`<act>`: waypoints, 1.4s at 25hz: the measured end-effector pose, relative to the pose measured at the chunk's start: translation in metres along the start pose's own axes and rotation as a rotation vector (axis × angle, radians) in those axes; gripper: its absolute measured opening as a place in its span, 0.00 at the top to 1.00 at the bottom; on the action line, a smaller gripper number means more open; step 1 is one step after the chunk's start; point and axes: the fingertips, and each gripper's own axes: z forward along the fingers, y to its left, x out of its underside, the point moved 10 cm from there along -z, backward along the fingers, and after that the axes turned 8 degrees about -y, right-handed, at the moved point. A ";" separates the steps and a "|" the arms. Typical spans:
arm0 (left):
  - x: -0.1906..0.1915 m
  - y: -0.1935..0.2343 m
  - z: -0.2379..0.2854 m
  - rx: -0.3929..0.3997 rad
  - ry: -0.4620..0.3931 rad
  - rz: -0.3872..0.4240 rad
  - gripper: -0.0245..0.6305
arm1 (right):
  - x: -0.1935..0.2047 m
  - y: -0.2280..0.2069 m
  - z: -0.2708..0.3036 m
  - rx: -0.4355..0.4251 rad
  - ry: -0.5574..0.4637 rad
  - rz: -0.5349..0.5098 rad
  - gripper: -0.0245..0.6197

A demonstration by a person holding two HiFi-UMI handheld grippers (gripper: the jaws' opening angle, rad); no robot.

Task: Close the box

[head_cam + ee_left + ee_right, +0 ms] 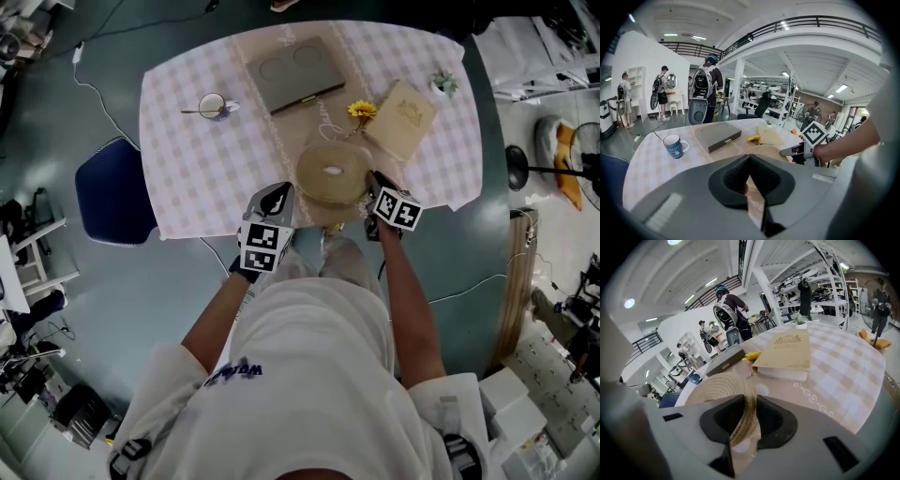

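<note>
A person in a white shirt [314,366] stood at the near edge of a table [187,164] covered in a pale checked cloth, a gripper in each hand. The left gripper [278,191] lay just beside the near left side of a round woven box [331,174]. Its fingers were drawn together at the tips, with only the patterned cloth showing through the slit behind them. The right gripper [374,178] reached in from the other side, its fingers clamped on the straw rim of the box, which ran straight through the gap between them in the right gripper view. The box sat on a lace-patterned runner in the middle of the near edge, its lid on top and a pale spot at its centre.

Behind it lay a yellow flower [361,110] and, just to the right, a tan book [401,120] with a gold emblem. A flat grey case [295,72] with a small latch rested farther back, a blue mug [213,104] with a spoon stood well to the left, and a small potted plant [443,83] occupied the far right corner. A blue chair [114,192] stood beside the table's left end.
</note>
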 end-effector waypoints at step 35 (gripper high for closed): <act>-0.028 0.015 -0.019 -0.010 -0.072 0.070 0.96 | -0.056 0.051 -0.091 -0.014 -0.256 -0.221 0.73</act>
